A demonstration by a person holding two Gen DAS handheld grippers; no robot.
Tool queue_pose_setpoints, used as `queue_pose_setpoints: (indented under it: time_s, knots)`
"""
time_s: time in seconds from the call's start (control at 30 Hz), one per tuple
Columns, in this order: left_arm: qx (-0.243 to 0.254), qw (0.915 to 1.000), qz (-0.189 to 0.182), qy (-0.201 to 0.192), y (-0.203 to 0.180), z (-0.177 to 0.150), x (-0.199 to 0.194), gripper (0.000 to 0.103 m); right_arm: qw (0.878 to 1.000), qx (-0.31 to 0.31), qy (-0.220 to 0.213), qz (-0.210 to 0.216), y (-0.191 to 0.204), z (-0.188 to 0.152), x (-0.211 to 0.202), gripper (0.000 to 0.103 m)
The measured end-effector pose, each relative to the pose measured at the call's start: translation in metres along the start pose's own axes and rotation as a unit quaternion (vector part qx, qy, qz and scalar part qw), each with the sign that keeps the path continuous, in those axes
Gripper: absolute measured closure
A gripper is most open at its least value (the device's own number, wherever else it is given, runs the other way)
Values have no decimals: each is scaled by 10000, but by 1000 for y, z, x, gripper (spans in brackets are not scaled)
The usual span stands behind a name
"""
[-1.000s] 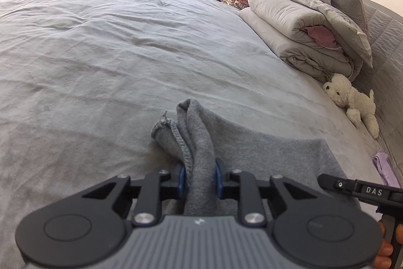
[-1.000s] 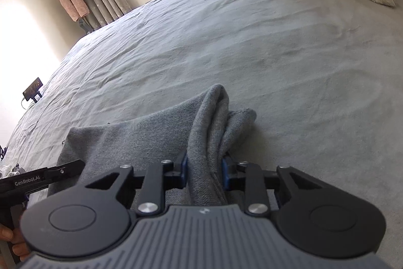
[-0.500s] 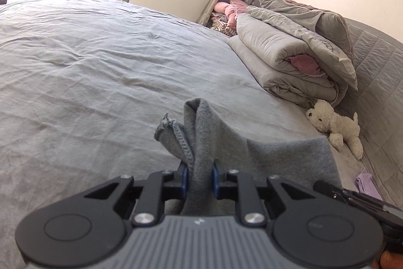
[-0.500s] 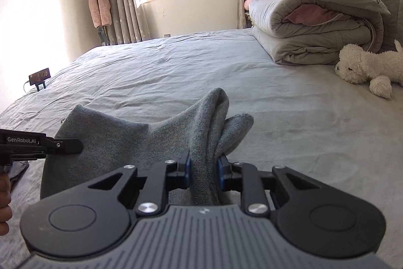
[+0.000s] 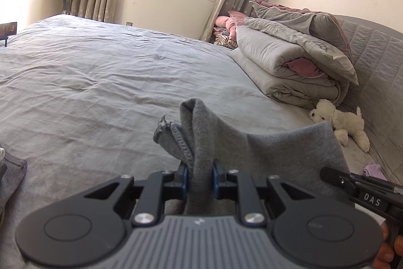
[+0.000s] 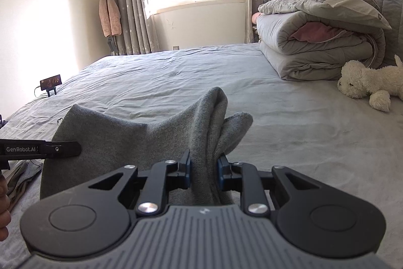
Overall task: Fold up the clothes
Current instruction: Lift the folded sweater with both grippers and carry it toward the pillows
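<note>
Grey garment [image 5: 272, 150] | left gripper [image 5: 200, 177] fingers clenched on one corner | right gripper [image 6: 204, 174] fingers clenched on other | above bed [image 5: 88, 82]

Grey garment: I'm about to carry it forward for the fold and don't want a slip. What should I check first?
1. Left gripper clamped on the grey garment: ok.
2. Right gripper clamped on it: ok.
3. Cloth between the grippers hangs without a twist: ok, top edge sags slightly.
4. Bed sheet ahead free of items: ok.
5. Plush toy and folded duvet off to the side: ok.
6. Garment's lower hem off the bed: cannot tell.
</note>
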State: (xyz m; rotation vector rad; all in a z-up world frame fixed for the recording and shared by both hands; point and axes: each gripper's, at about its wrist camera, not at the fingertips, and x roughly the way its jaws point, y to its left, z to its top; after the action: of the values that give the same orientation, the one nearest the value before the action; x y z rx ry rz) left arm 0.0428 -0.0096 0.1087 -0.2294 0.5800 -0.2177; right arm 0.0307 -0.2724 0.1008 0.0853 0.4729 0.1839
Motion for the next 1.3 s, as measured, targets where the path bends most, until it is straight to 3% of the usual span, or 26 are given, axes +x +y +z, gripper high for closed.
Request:
queue_pose_setpoints:
  time_s: [0.7, 1.3]
  knots:
    - [-243, 9976, 405, -509, -25, -36, -103, 85, 9984, -269, -339, 364, 13, -11, -63, 81]
    - [-94, 9971, 319, -685, -61, -33, -141, 85, 9965, -187, -706, 398, -2, -17, -118, 81]
